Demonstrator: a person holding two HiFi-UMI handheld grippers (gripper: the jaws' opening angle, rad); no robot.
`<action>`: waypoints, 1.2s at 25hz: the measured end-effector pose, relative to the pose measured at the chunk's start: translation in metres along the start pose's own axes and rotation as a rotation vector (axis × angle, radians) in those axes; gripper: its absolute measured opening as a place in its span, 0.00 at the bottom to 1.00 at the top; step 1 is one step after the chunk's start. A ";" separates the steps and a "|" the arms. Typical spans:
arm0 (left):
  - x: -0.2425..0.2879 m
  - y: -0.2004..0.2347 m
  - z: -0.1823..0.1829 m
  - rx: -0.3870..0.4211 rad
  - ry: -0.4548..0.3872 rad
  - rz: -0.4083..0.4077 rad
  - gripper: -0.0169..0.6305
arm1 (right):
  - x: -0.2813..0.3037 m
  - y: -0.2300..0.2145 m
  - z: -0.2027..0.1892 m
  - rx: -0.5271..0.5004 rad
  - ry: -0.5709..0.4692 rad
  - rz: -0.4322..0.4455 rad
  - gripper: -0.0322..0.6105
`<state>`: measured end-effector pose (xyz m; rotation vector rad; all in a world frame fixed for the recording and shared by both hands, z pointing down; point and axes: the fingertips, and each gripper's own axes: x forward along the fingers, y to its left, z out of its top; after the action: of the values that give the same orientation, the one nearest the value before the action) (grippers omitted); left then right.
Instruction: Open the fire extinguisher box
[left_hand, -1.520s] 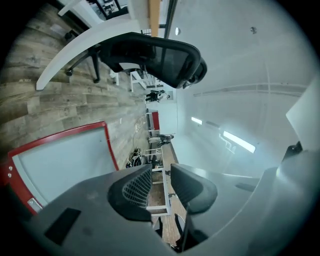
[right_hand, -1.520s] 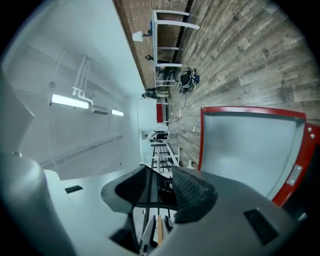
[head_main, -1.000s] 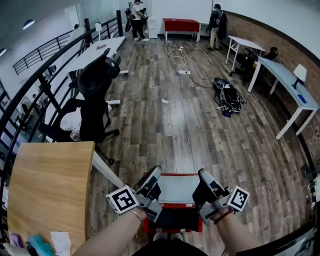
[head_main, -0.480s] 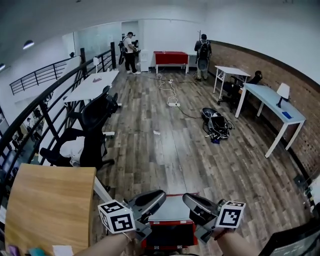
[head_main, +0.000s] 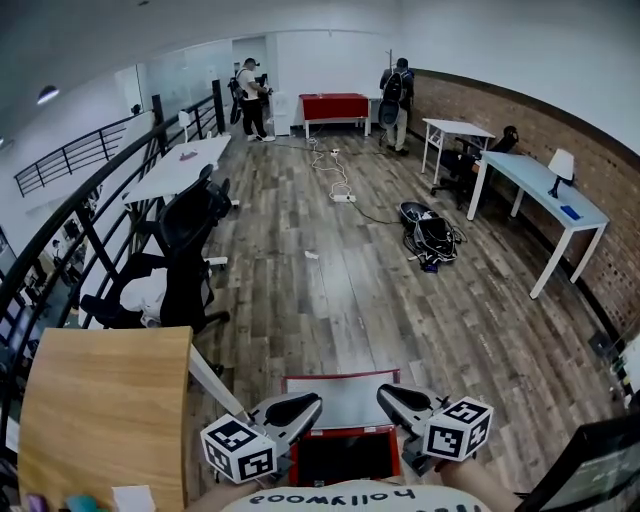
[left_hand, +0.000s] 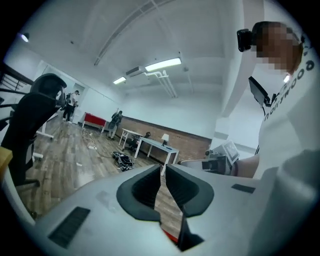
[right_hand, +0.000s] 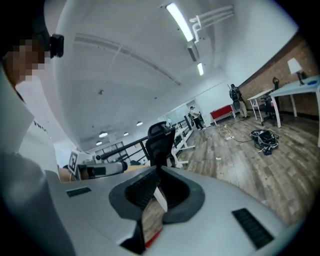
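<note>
Fire extinguisher box (head_main: 345, 432): red, on plank floor (head_main: 350, 280) at wearer's feet, btm centre of head view, near wood table (head_main: 100, 410). Lid (head_main: 340, 398) already swung up, pale inner face showing, dark interior open below; task looks nearly done. Right gripper (head_main: 384, 393): clenched on lid's side edge, pale sliver betw. pads, prob. to hold it upright. Left gripper (head_main: 312, 402): at opp. side, jaws just been closing, near together, nothing sure betw. them. Writing: "hollywood" on shirt (head_main: 330, 497), upside-down; no legible label on box.
</note>
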<state>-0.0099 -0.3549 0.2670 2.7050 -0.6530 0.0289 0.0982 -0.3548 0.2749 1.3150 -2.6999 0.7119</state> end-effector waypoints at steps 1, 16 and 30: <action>-0.001 0.000 -0.007 -0.012 0.011 0.000 0.08 | 0.001 -0.003 -0.010 -0.020 0.037 -0.018 0.09; 0.002 0.022 -0.068 -0.116 0.184 0.073 0.08 | -0.007 -0.053 -0.071 0.043 0.256 -0.131 0.09; 0.003 0.016 -0.074 -0.142 0.175 0.077 0.08 | -0.006 -0.047 -0.082 0.068 0.272 -0.088 0.08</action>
<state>-0.0096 -0.3441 0.3417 2.5058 -0.6788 0.2273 0.1256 -0.3407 0.3648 1.2393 -2.4104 0.9075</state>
